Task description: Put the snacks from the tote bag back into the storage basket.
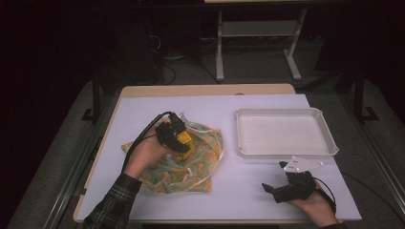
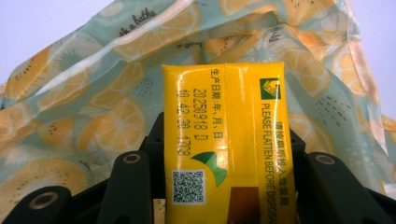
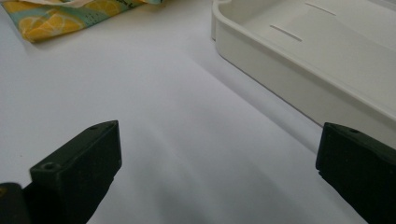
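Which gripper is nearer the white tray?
Right. The right gripper sits open just in front of the white tray; the left gripper holds a yellow carton over the lemon-print bag.

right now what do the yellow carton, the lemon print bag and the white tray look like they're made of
Yellow carton: glossy coated paperboard, judging by its sheen, folded seam and "please flatten before disposal" print. Lemon print bag: thin soft fabric or film; it crumples and folds, with white cord. White tray: likely matte moulded plastic, with rounded rim.

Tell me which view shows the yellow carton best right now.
The left gripper view: the yellow carton sits close up between that gripper's jaws, print readable, over the lemon-print bag. The high view shows it as a small yellow patch in the left gripper.
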{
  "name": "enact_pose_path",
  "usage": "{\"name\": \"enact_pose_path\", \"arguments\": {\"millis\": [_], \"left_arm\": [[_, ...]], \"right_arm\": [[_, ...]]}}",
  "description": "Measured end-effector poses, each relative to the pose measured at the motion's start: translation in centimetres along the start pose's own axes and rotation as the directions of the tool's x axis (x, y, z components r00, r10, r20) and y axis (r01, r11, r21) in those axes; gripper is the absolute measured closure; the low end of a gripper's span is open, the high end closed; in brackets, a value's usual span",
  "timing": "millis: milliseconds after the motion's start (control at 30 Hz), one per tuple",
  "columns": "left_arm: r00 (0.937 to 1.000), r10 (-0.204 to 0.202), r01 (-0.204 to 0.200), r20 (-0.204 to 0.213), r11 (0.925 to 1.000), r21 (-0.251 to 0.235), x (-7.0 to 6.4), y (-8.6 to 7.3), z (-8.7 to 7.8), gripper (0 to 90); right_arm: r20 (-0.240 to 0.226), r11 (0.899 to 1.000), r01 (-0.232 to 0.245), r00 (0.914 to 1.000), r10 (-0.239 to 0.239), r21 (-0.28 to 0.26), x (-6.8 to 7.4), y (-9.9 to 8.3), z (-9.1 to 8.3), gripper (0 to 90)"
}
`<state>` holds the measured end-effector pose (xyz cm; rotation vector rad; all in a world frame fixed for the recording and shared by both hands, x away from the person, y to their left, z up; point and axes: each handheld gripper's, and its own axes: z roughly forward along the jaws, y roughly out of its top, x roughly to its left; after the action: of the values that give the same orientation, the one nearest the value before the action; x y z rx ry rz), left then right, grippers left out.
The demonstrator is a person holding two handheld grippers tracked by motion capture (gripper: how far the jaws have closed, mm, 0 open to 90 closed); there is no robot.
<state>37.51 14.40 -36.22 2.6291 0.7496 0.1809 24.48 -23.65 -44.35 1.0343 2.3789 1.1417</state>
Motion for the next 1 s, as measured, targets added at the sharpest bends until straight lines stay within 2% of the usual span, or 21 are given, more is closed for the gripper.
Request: {"name": "enact_pose_path", "arguments": {"millis": [100,300,600,1000], "left_arm": [[1.0,0.008,-0.008,-0.003,1.0,-0.004,0.1,0.0,-0.3,53.1],[0.9999,0.0,0.001,0.012,0.9987,-0.05,0.2,0.0,-1.3,53.2],[0.9995,0.029,-0.027,0.016,0.9963,-0.082,-0.2,0.7,-3.0,53.1],[0.9985,0.052,-0.049,0.02,0.9908,-0.127,-0.7,1.5,-4.4,53.1]], "right_arm": [[-0.002,1.0,0.003,1.0,-0.003,0.0,0.0,0.0,0.0,0.0],[0.001,1.0,0.008,1.0,-0.008,0.004,0.0,0.0,0.1,0.0],[0.002,1.0,0.016,0.9999,-0.016,0.004,0.1,0.0,0.2,0.0],[-0.001,1.0,0.014,0.9999,-0.014,0.004,0.2,0.0,0.2,0.0]]}}
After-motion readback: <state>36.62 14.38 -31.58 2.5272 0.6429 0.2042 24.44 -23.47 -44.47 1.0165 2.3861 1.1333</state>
